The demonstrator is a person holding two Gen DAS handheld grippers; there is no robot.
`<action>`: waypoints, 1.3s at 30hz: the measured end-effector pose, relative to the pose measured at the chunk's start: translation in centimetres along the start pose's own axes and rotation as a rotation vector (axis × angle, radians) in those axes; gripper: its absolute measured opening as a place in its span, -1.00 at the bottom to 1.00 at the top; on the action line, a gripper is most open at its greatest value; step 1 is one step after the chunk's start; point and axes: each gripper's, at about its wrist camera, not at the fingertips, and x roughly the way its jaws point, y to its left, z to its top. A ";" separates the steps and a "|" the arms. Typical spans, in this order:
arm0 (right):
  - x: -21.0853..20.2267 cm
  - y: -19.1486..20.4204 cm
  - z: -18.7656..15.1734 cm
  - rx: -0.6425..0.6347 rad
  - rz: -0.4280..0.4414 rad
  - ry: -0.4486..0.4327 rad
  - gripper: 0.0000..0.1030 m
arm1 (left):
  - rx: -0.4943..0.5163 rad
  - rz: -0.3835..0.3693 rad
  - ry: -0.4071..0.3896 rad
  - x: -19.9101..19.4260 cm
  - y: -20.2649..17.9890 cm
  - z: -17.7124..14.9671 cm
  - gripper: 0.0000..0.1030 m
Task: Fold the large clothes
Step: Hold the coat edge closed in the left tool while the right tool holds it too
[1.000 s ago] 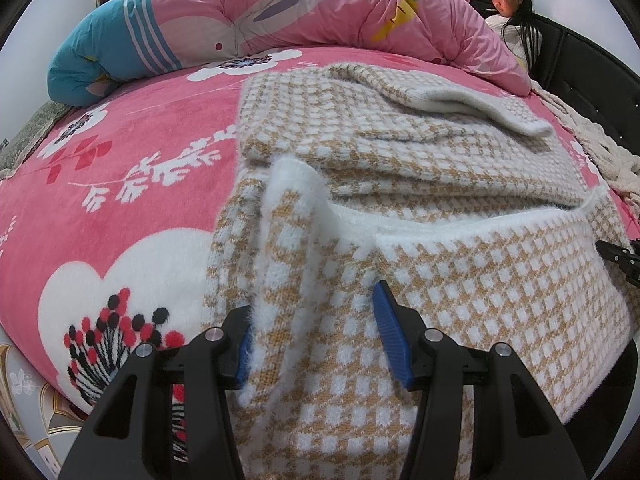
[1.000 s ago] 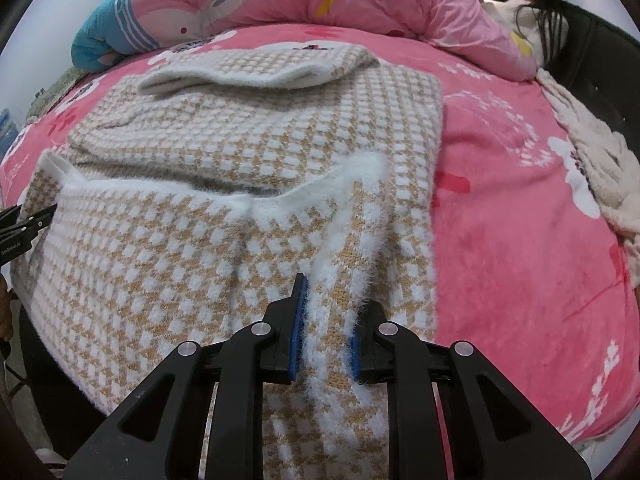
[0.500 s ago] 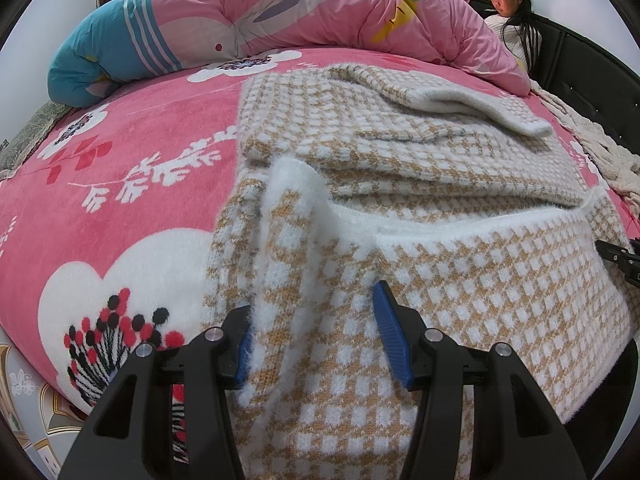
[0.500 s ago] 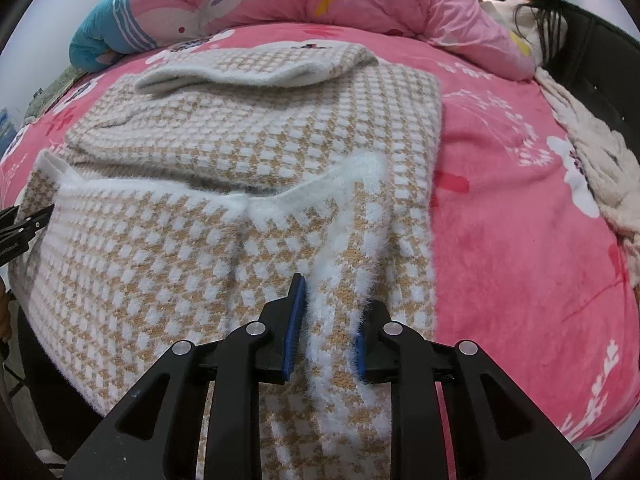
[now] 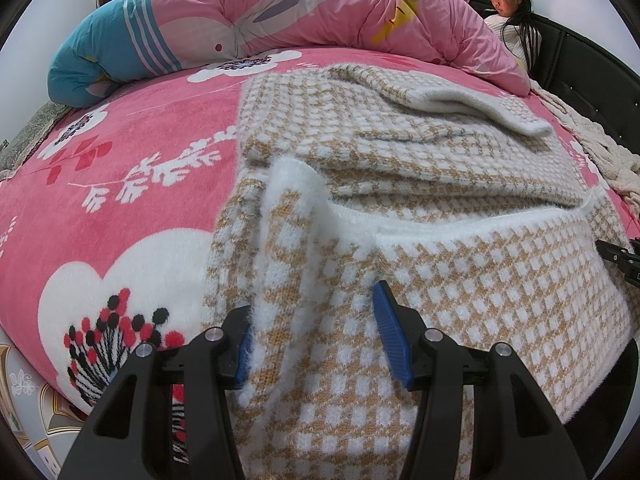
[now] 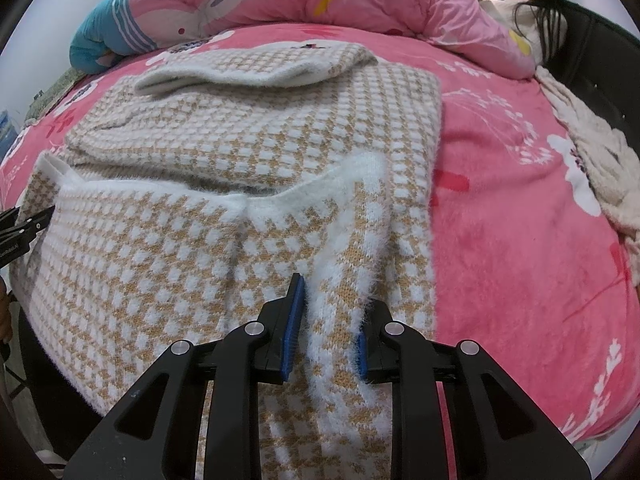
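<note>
A fuzzy tan-and-white checked knit garment [image 5: 420,184] lies on the pink bed, its near part folded back over the rest with a white fluffy edge [image 6: 280,196] across the middle. My left gripper [image 5: 316,332] stands open over the garment's near left corner, with fabric lying loosely between its blue pads [image 5: 390,340]. My right gripper [image 6: 330,312] sits at the near right corner. A raised strip of the knit fills the narrow gap between its pads [image 6: 294,316], which only brush the fuzz. Each gripper's tip shows at the edge of the other view.
A pink floral blanket [image 5: 120,200] covers the bed. A rolled pink and blue quilt [image 5: 260,16] lies along the far side. A person [image 5: 508,8] sits at the far right by the black bed frame [image 5: 592,80]. A cream throw [image 6: 592,168] lies on the right.
The right gripper's jaws have parted slightly around the fabric strip they pinched before. The left gripper and the garment look the same.
</note>
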 end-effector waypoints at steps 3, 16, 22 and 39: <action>0.0 0.0 0.0 0.002 0.001 -0.001 -0.57 | 0.000 -0.001 -0.001 0.0 0.0 0.0 -0.02; -1.0 0.8 -0.4 -0.013 -0.026 -0.039 -0.82 | 0.030 0.041 -0.028 -0.7 -0.6 0.2 -0.27; -3.2 1.4 -0.8 -0.003 -0.032 -0.098 -0.86 | 0.022 0.050 -0.062 -2.2 -0.4 0.2 -0.77; -3.0 0.7 -0.7 0.028 -0.047 -0.096 -0.86 | 0.037 0.064 -0.067 -1.7 -0.5 0.2 -0.80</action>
